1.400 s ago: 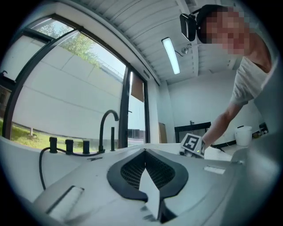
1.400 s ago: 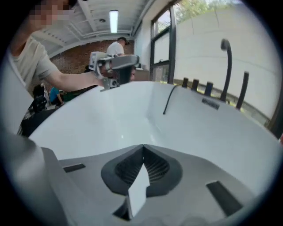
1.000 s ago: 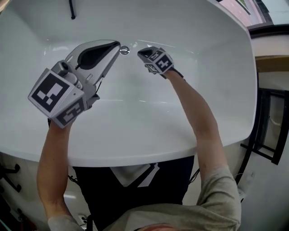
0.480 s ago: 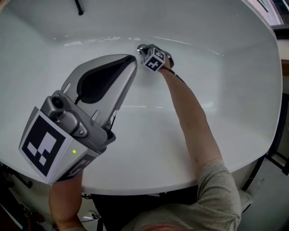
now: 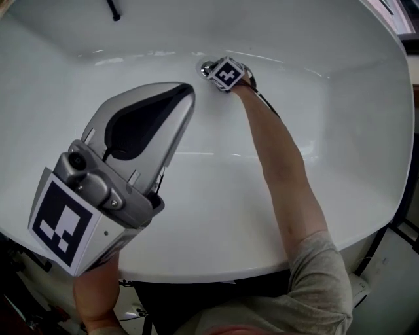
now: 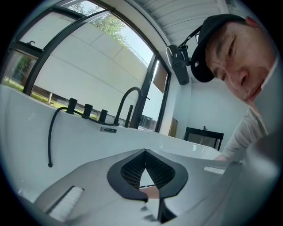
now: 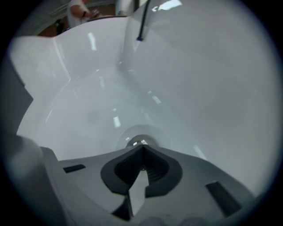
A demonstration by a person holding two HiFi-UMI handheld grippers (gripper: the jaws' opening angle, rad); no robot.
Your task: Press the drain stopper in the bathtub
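Right gripper view — right tool closed, tips at drain stopper.

We see a tall window with dark frames, daylight and greenery beyond it. A black curved faucet stands before it. Farther right, a black side table sits against a white wall, under a slatted white ceiling.
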